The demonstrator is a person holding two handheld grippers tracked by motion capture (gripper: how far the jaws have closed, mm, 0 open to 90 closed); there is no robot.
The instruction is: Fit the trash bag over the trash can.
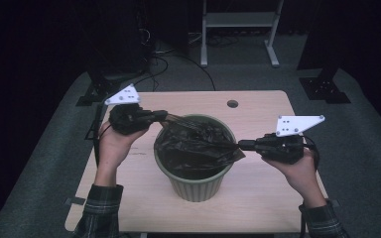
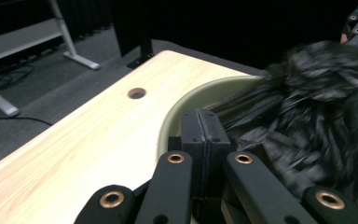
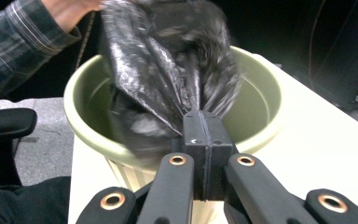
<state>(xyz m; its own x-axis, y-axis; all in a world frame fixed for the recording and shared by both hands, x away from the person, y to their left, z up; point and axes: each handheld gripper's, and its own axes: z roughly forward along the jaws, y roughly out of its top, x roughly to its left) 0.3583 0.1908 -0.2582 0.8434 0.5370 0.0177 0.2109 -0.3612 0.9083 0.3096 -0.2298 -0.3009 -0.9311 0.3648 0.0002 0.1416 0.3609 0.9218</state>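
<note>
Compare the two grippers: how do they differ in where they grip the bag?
The left gripper pinches the bag at the bin's far-left rim; the right gripper pinches it at the right rim, nearer the person. Both are shut on the bag's edge, pulling it apart over the bin.

The black bag (image 2: pixel 317 107) is smearing into motion blur in the left gripper view, and the right edge of that picture is cutting it off. The bag is covering most of the inside of the bin (image 1: pixel 196 183) in the high view, so its bottom is hiding. In the right gripper view the bag's upper folds are blurring, and the top edge is cropping the hand (image 3: pixel 70 9) above them. The bottom edge of the high view is cutting off both plaid sleeves (image 1: pixel 99 213).
</note>
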